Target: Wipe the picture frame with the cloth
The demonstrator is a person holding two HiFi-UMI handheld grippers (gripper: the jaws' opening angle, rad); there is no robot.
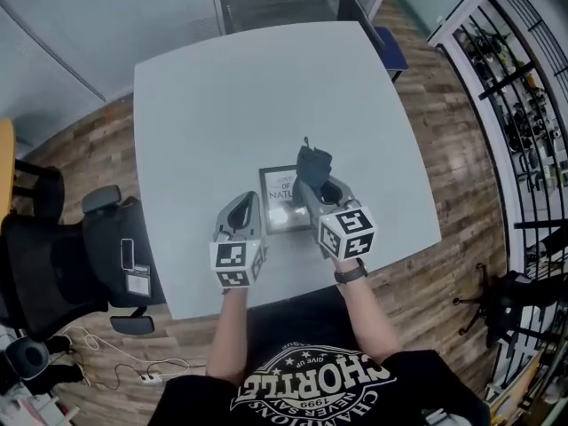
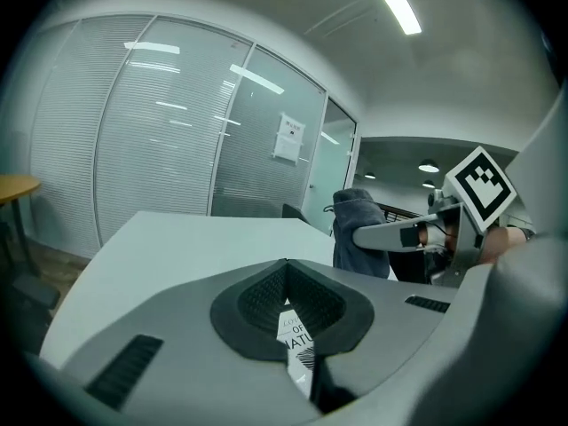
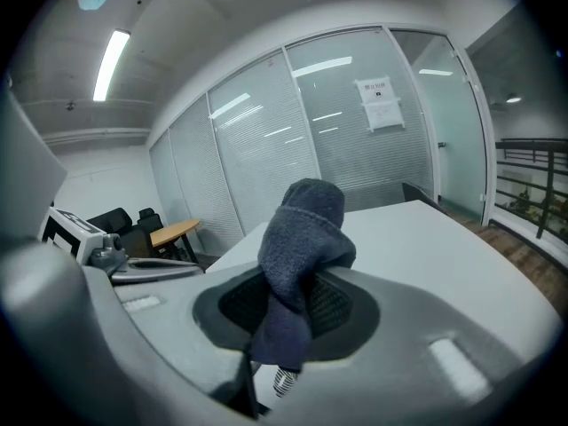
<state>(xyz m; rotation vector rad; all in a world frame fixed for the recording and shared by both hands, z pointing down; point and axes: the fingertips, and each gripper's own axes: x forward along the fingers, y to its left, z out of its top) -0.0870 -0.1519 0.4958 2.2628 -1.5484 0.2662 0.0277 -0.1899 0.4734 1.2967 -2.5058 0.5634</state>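
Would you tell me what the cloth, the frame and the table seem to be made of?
Cloth: soft dark-blue terry or microfibre, judging by its fuzzy nap. Frame: thin dark border round a white printed sheet; wood or plastic, I cannot tell which. Table: smooth matte pale-grey top, probably laminate.

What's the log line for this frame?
left gripper: shut, beside picture frame | right gripper: shut on cloth | cloth: at picture frame's far corner, contact unclear

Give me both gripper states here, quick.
Left gripper: closed, nothing held.
Right gripper: closed, holding the cloth.
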